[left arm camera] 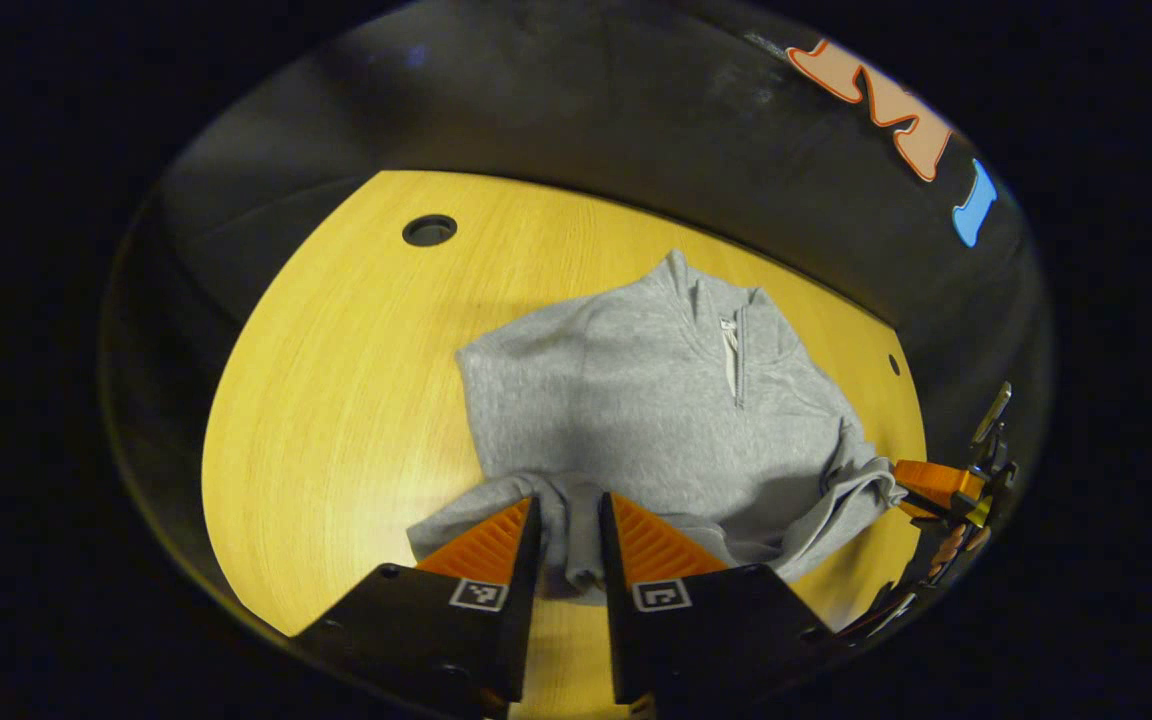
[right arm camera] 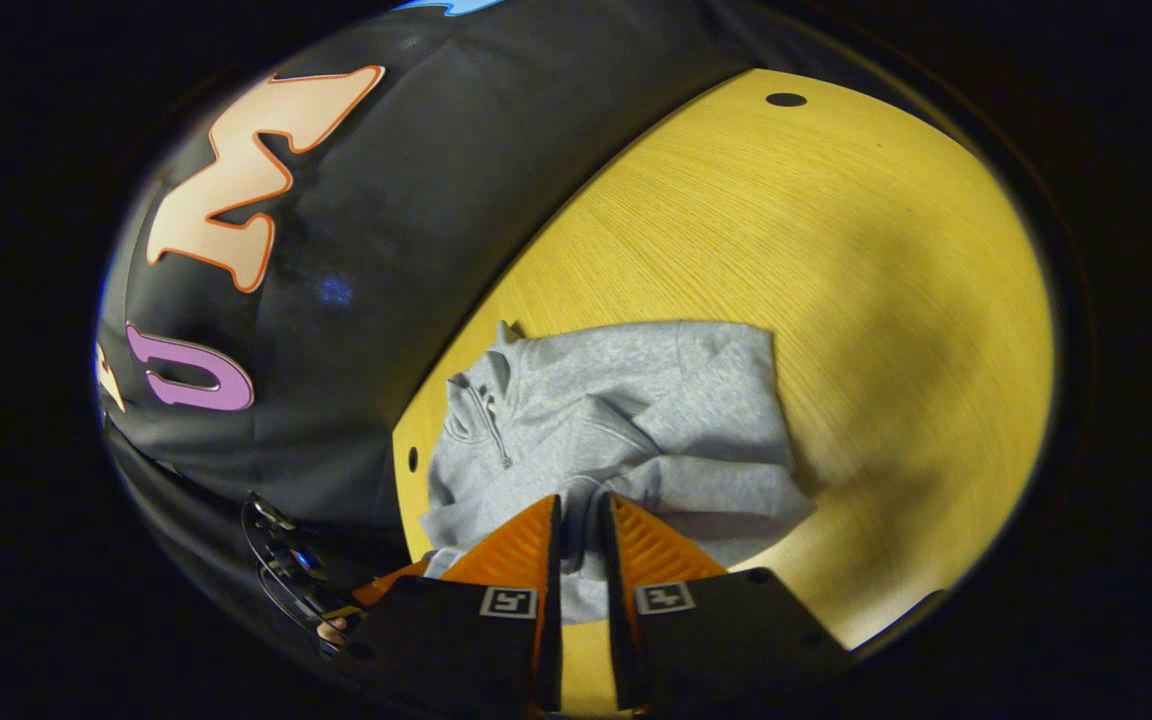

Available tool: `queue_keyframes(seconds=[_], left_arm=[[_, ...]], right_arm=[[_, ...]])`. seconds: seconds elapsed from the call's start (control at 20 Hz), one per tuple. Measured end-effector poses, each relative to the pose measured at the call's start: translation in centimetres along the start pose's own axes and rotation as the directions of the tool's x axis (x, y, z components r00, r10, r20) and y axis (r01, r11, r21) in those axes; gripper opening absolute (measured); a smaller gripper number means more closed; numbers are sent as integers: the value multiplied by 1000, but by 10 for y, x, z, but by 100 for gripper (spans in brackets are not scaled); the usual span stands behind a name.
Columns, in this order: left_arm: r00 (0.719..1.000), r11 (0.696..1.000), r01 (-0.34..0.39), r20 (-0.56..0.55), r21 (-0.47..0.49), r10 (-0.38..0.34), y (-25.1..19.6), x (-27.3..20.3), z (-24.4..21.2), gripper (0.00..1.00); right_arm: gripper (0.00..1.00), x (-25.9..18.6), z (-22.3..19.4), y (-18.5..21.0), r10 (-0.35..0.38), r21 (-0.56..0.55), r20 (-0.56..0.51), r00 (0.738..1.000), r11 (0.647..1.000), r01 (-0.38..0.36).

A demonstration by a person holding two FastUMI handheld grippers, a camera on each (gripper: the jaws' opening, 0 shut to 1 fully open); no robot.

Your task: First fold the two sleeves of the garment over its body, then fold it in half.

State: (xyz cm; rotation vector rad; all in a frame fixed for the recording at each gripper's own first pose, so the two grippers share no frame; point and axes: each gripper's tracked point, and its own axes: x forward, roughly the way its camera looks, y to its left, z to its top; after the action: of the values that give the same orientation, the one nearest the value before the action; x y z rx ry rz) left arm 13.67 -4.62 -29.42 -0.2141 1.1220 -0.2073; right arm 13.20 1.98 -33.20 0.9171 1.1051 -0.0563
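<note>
A grey fleece quarter-zip sweatshirt (left arm camera: 656,400) is lying on the yellow wooden desk (left arm camera: 356,400), its sleeves folded across its body. The left gripper (left arm camera: 570,520) is pinching the near hem between narrowed jaws. The right gripper (right arm camera: 581,525) is likewise clamping bunched grey cloth at the garment's edge.

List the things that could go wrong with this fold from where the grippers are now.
1. Each gripper pinches only a thin bit of the grey sweatshirt near its lower edge: the left gripper and the right gripper may lose the cloth as they lift.
2. The folded sleeves lie loose and bunched over the body, so lifting the hem may let them slide out.
3. The collar lies close to the table edge by the booth wall; a long fold may push it off.
</note>
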Motion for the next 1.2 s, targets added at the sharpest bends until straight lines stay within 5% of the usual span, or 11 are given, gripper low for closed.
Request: queue_keyframes(seconds=[0.1,0.15,0.25,0.3,0.6,0.85,1.0,1.2], left_arm=[[993,997,-64,97,37,60,6,-3,27,47],[983,993,-102,157,66,91,9,-9,43,51],[955,980,-170,261,108,137,10,-26,68,84],[939,976,-184,314,117,139,6,-34,77,99],[769,981,-192,624,23,136,-28,-120,104,95],[625,949,-312,760,38,175,-42,-187,69,94],[597,938,-341,784,59,168,-51,-213,40,95],[565,940,-331,815,87,124,-59,-243,16,95]], right_arm=[[36,-7,14,17,45,-51,59,997,998,-42],[62,-8,24,19,41,-106,115,993,994,-29],[98,-15,42,20,23,-214,223,975,977,26],[98,-24,50,23,30,-249,269,963,968,39],[98,-99,87,33,119,-433,520,846,890,142],[98,-166,79,54,283,-642,624,729,718,270],[96,-200,55,70,373,-707,633,679,636,309],[98,-227,21,81,425,-721,641,640,620,310]])
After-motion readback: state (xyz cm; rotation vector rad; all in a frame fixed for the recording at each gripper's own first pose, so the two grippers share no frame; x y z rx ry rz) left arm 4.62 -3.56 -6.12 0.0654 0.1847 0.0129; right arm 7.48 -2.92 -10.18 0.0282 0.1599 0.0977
